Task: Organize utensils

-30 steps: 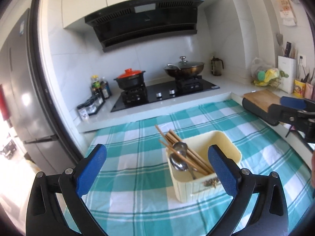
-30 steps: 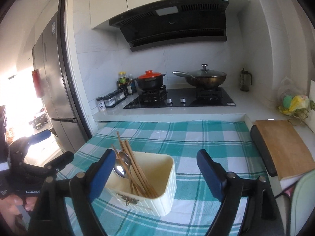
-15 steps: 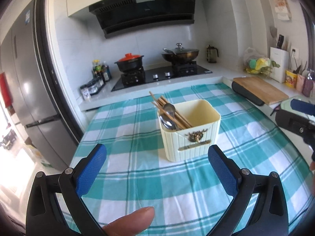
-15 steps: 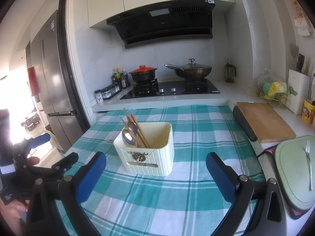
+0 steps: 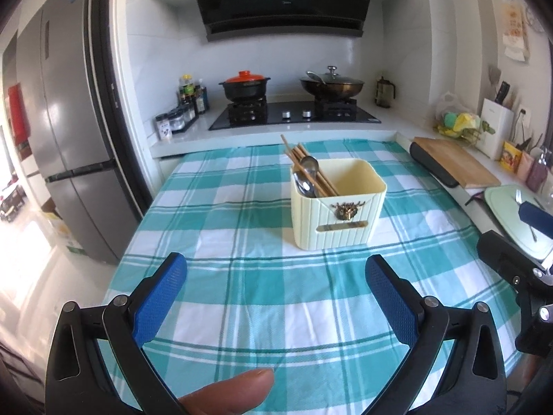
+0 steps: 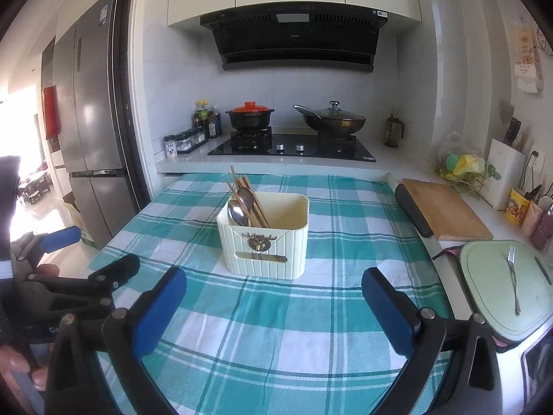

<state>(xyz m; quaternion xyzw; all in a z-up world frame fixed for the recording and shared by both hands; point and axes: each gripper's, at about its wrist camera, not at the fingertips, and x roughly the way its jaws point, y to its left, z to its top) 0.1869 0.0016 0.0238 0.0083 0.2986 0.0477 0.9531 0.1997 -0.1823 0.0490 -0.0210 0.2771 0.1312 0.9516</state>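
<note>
Nearest the lens, the left claw (image 5: 276, 297) has its two blue-padded fingers spread wide with nothing between them, and a fingertip (image 5: 228, 392) shows at the bottom edge of its view. The right claw (image 6: 274, 306) is likewise spread wide and empty above the teal-and-white checked cloth (image 6: 276, 328) covering the tabletop (image 6: 490, 218).

Beyond both claws, well apart from them, one cream ribbed plastic utensil holder (image 6: 264, 237) stands upright on the cloth. In its left part lean two metal spoons (image 6: 240, 207), bowls up, beside a bundle of wooden chopsticks (image 6: 249, 200) whose number I cannot count.

To the right, one pale green rounded board (image 6: 497, 283) carries one metal fork (image 6: 513, 276) lying flat. Behind it sits one wooden cutting board (image 6: 446, 207) with a black edge.

Farthest back, the black gas hob (image 6: 293, 147) holds two vessels: one black pot with a red lid (image 6: 250, 116) and one dark wok with a glass lid (image 6: 331, 119). A cluster of seasoning bottles (image 6: 205, 121) stands left of the hob, and a grey refrigerator (image 6: 90, 117) is at far left.
</note>
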